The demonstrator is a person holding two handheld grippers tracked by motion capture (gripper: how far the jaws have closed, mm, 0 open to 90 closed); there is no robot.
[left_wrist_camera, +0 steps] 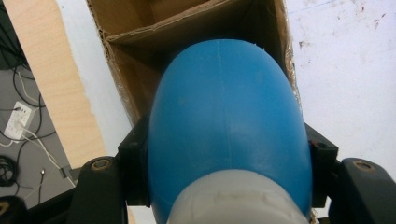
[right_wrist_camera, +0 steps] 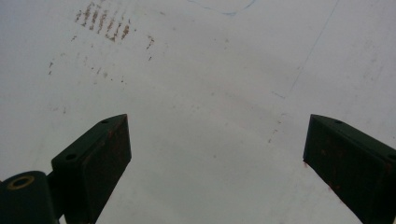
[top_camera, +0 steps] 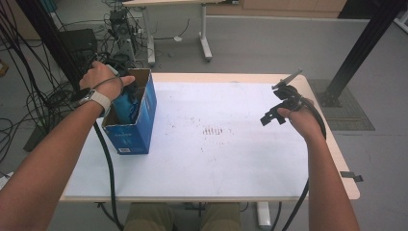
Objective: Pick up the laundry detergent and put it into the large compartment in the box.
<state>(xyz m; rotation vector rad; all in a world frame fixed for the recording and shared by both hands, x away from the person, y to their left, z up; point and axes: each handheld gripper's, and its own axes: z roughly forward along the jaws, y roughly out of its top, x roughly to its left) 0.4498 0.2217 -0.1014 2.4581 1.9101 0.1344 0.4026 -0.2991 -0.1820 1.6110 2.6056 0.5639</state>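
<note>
White tabletop [top_camera: 216, 159], one cardboard box [top_camera: 144, 115], one blue, probably bottle-like object [left_wrist_camera: 229, 126] pinched by left jaws, right jaws spread.

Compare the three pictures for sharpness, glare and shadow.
High view: even room light, slightly soft, faint shadow beside the cardboard box. Left gripper view: the blue bottle sits so close that it is soft, with a dull sheen; the box interior is dark. Right gripper view: flat, hazy light on the white tabletop, no glare.

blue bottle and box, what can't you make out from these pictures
- Blue bottle: its cap end is cut off by the bottom edge in the left gripper view; in the high view the left hand covers most of it.
- Cardboard box: its floor is hidden by the bottle in the left gripper view.
- Box label: print too small in the high view.
</note>
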